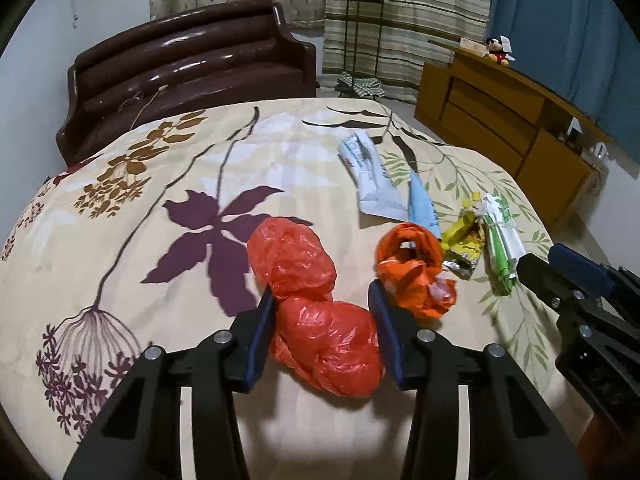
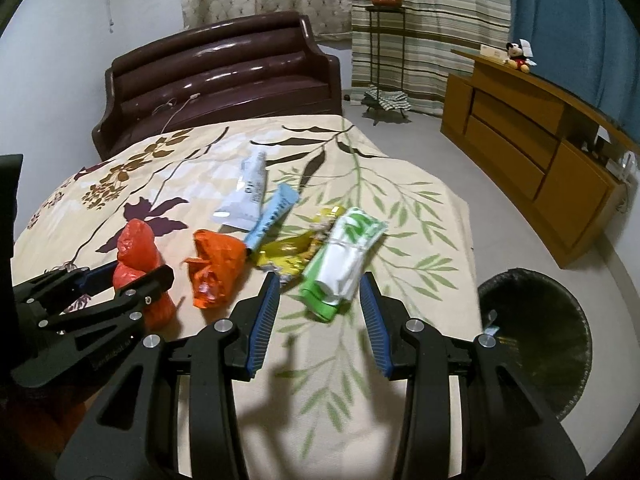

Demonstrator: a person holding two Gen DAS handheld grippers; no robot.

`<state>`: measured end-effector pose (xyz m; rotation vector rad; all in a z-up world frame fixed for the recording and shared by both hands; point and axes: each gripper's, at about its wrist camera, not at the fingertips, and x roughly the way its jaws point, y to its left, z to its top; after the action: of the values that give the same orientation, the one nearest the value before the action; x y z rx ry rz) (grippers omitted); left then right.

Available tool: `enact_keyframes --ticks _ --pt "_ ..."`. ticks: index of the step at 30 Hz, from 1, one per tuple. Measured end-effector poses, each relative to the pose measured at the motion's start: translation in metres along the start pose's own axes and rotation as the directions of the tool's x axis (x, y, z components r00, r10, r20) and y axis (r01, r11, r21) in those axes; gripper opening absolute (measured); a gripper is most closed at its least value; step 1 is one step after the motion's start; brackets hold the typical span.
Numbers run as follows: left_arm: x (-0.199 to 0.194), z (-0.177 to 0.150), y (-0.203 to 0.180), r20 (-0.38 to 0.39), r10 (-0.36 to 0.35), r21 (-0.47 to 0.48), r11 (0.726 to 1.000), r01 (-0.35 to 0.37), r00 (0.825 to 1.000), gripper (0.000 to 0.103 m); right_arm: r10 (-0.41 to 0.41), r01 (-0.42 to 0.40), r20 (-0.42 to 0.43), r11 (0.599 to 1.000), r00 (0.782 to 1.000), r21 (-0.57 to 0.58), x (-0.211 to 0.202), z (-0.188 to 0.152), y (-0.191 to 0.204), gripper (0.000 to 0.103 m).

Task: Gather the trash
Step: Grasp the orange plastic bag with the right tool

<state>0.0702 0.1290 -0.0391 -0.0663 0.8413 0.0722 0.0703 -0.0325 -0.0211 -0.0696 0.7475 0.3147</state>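
both the left gripper (image 1: 322, 322) and right gripper (image 2: 320, 308) gape wide.

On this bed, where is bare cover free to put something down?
Free: the wide patch left of the red bag, toward the sofa, and the near strip before the green-white packet. Crowded: the row from red bag to packet.

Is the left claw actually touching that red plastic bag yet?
Touching. In the left wrist view the left claw is open astride the red plastic bag, and both blue pads press against its sides with no gap showing.
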Motion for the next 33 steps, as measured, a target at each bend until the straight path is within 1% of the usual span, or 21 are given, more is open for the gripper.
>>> enact_keyframes --ticks 4,9,17,22,28,30,33 --pt "-0.004 -0.002 0.015 0.006 0.016 -0.014 1.0 -0.016 1.0 0.046 0.018 -0.018 0.0 1.0 1.0 -0.019 0.002 0.004 0.014 0.041" --pt "-0.008 -0.002 0.043 0.011 0.05 -0.053 0.997 -0.049 0.999 0.046 0.043 -0.043 -0.003 0.998 0.999 -0.041 0.006 0.008 0.03 0.041" --pt "-0.015 -0.004 0.08 0.019 0.095 -0.095 0.991 -0.093 0.995 0.046 0.075 -0.076 -0.025 0.994 0.997 -0.076 0.02 0.012 0.058 0.041" --pt "-0.015 -0.006 0.094 0.016 0.108 -0.112 0.988 -0.105 0.994 0.046 0.082 -0.087 -0.056 0.993 0.995 -0.086 0.032 0.012 0.068 0.041" --pt "-0.012 -0.006 0.102 0.012 0.109 -0.127 0.986 -0.107 0.994 0.046 0.066 -0.075 -0.081 0.991 0.995 -0.109 0.043 0.012 0.076 0.041" --pt "-0.011 -0.006 0.104 0.012 0.108 -0.128 0.986 -0.105 0.994 0.046 0.059 -0.069 -0.085 0.991 0.995 -0.115 0.045 0.011 0.078 0.037" --pt "-0.012 -0.006 0.104 0.012 0.107 -0.129 0.986 -0.105 0.994 0.046 0.051 -0.062 -0.083 0.99 0.995 -0.13 0.045 0.01 0.08 0.035"
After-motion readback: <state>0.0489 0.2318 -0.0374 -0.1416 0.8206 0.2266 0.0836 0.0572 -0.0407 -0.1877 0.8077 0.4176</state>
